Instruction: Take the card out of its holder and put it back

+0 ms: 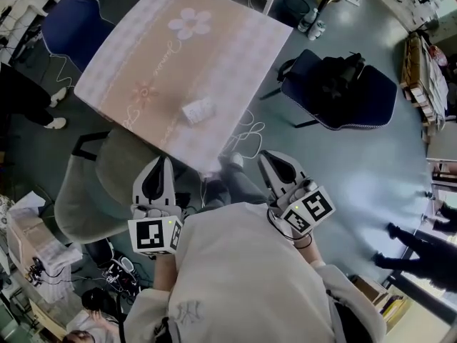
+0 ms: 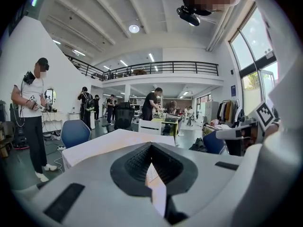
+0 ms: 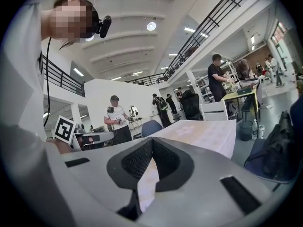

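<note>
I have both grippers held short of the table [image 1: 235,56], off its near corner, each pointing toward it. The left gripper [image 1: 164,163] has its jaws pressed together with nothing between them; its own view shows the dark ribbed pads meeting at the tips, with only the tablecloth visible through the slot below them. The right gripper [image 1: 265,158] is the same, closed tip to tip and empty, and neither gripper touches the table. The card holder [image 1: 198,110], a small white thing, lies flat on the table, on the half nearer me and not far from the near edge, to the right of the small pink flower print [image 1: 145,91]. It is too small for me to tell whether the card sits inside it. A large white flower print [image 1: 190,23] marks the far half of the table. To the table's right stands a blue chair [image 1: 371,102] with a black backpack [image 1: 335,77] on its seat. A grey padded chair [image 1: 100,191] sits against the table's near-left side, and white cables [image 1: 246,136] lie on the floor just beside the near corner.
</note>
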A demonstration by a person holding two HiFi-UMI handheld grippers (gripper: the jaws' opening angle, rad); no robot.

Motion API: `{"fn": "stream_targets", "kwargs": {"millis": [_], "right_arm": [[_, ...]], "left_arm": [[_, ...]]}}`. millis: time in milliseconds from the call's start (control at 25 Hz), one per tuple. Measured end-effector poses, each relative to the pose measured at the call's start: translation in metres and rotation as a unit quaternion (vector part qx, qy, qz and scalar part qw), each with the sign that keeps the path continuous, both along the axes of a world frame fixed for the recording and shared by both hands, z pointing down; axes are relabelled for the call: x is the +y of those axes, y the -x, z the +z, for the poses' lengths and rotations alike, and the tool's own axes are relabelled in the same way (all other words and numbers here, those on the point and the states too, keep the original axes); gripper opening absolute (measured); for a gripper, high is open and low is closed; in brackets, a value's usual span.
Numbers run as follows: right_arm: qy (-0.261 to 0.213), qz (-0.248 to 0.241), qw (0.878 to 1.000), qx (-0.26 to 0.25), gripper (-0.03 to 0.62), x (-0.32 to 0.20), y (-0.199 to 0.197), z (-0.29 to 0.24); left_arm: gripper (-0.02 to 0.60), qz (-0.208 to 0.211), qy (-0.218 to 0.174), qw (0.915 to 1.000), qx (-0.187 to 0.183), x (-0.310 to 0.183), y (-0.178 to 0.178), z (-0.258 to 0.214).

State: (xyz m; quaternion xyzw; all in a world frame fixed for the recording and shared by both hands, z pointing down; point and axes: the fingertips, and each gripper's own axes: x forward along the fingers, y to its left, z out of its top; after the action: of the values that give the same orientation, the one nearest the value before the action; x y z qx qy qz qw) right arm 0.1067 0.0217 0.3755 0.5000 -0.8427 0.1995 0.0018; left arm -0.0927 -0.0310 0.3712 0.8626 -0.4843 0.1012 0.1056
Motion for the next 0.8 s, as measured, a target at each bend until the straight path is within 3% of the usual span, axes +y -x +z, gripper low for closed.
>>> {"fn": "stream_targets", "kwargs": {"millis": [440, 800], "right_arm": [[-0.018, -0.074, 0.997, 0.003, 0.017, -0.049, -0.040, -0.012], [-0.008, -0.132, 0.991, -0.002, 0.017, -0.071, -0.043, -0.002]], "left_arm": [[0.000, -0.046, -0.035, 0.9983, -0.002, -0.031, -0.047, -0.024], [0.000, -0.113, -0.016, 0.9932, -0.021, -0.031, -0.031, -0.015]]}}
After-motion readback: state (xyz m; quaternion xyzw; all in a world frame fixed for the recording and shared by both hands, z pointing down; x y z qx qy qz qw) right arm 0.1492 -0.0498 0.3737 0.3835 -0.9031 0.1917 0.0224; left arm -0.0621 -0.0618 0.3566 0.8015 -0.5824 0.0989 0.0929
